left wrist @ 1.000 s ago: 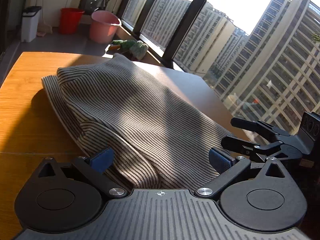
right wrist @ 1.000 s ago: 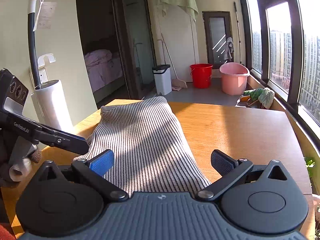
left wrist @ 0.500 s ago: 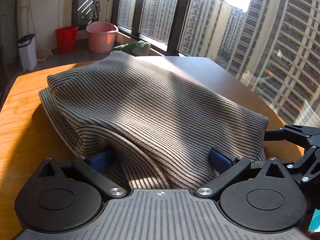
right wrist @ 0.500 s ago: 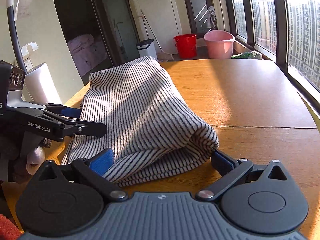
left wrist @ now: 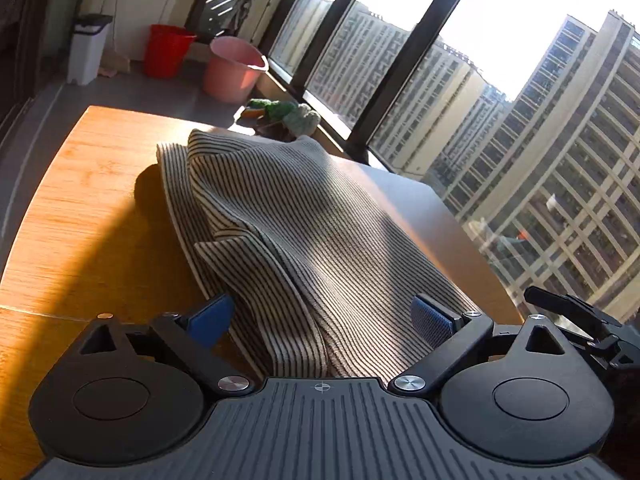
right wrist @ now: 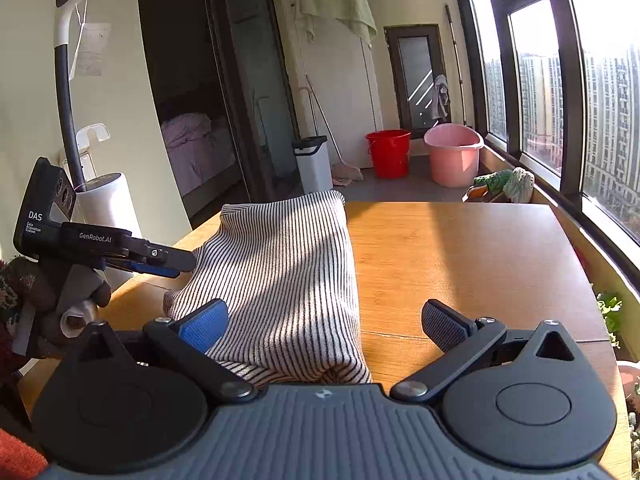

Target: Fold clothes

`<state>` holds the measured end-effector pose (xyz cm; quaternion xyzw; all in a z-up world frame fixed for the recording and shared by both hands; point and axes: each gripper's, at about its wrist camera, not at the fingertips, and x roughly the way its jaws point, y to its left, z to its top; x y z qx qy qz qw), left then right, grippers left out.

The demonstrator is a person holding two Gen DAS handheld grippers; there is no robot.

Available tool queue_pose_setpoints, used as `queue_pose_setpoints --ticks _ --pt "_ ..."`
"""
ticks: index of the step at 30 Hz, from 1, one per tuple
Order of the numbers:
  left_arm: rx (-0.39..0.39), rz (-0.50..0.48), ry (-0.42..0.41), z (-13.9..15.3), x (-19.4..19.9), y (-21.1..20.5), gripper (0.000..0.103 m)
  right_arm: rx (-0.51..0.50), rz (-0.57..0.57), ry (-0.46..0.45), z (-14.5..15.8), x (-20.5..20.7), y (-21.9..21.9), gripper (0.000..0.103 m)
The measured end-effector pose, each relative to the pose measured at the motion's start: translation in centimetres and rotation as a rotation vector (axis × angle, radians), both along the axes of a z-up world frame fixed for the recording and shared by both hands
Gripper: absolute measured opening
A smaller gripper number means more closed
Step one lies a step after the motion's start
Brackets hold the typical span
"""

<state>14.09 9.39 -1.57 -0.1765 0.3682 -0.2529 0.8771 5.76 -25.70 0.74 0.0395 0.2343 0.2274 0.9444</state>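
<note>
A striped black-and-white garment (left wrist: 304, 216) lies folded in a long strip on the wooden table (left wrist: 92, 208). Its near end runs between the blue pads of my left gripper (left wrist: 320, 316), whose jaws are closing around the fabric without a clear squeeze. In the right wrist view the garment (right wrist: 288, 264) reaches under my right gripper (right wrist: 324, 320), which is open: its left pad hangs over the cloth, its right pad over bare wood. From there the left gripper (right wrist: 176, 262) shows at the garment's left edge, held by a gloved hand (right wrist: 48, 296). The right gripper (left wrist: 560, 312) juts in at the left view's right edge.
Beyond the table's far end stand a red bucket (right wrist: 388, 152), a pink basin (right wrist: 454, 158) and a white bin (right wrist: 314, 160) on the floor. Tall windows (right wrist: 600, 88) run along the right side. A white standing appliance (right wrist: 104, 208) is at the table's left.
Half a second ago both grippers sat low at the garment's near end; now both have drawn back from it. The left jaws stand narrower and its view has tilted.
</note>
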Motion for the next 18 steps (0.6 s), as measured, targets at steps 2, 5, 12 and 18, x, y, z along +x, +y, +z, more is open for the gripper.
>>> queue_pose_setpoints --ticks 2,5,12,18 --pt "0.001 -0.018 0.011 -0.5 -0.8 -0.3 0.073 0.008 0.034 -0.007 0.0 1.0 0.3 0.079" --pt "0.047 -0.021 0.020 -1.3 -0.8 -0.9 0.067 0.018 0.079 0.086 -1.7 3.5 1.8 0.042" --pt "0.129 0.019 -0.032 -2.0 2.5 -0.8 0.055 -0.037 0.099 0.137 -4.4 1.4 4.3 0.041" --pt "0.153 0.051 -0.034 -1.5 4.0 -1.0 0.060 -0.097 0.126 0.100 -3.7 -1.6 4.6 0.053"
